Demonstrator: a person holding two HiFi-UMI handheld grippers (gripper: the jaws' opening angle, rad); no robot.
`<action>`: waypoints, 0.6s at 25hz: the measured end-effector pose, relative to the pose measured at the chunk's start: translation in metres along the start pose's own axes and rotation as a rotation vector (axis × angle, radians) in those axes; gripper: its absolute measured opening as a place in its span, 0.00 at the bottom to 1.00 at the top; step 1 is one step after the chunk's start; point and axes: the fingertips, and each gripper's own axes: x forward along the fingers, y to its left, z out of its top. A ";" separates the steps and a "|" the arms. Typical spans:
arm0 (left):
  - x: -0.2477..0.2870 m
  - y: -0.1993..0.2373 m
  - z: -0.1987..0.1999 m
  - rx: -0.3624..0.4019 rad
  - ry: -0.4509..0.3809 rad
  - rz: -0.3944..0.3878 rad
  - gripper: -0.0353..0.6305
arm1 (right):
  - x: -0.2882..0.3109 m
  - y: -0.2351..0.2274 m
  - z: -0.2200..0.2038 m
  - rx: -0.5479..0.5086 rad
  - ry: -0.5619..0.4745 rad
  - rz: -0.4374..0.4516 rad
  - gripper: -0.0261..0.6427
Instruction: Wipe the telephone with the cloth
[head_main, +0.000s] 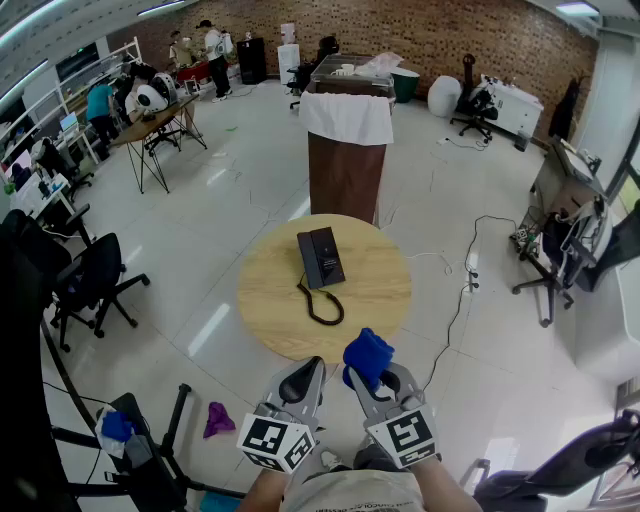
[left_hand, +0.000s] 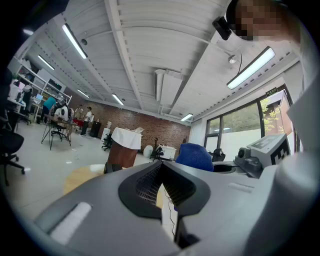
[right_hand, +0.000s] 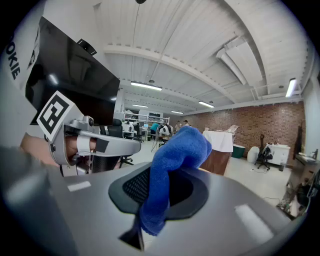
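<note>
Right tongs (head_main: 375, 382) clamp the blue cloth (head_main: 368, 357), left tongs (head_main: 309, 368) sit closed and empty, both just short of the table's (head_main: 385, 290) near edge, and with the telephone (head_main: 321, 257) lying mid-table, I'd say lower the cloth flat and stroke along its top.

Brick wall (head_main: 450, 30), glossy white floor (head_main: 230, 180)

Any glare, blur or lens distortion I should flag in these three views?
Head view: edges bow, glare patches on the floor, telephone sharp. Left gripper view: strong fisheye, dark corners, windows bright. Right gripper view: same fisheye, cloth looms large.
</note>
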 end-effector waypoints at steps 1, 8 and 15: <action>0.001 0.001 -0.002 -0.002 -0.001 -0.005 0.06 | 0.001 -0.001 0.001 0.002 0.006 -0.004 0.13; 0.024 0.008 -0.008 -0.010 0.014 -0.017 0.06 | 0.016 -0.018 0.000 0.017 -0.002 0.000 0.13; 0.064 0.022 -0.006 -0.008 0.028 0.003 0.06 | 0.042 -0.049 0.003 0.007 -0.007 0.025 0.13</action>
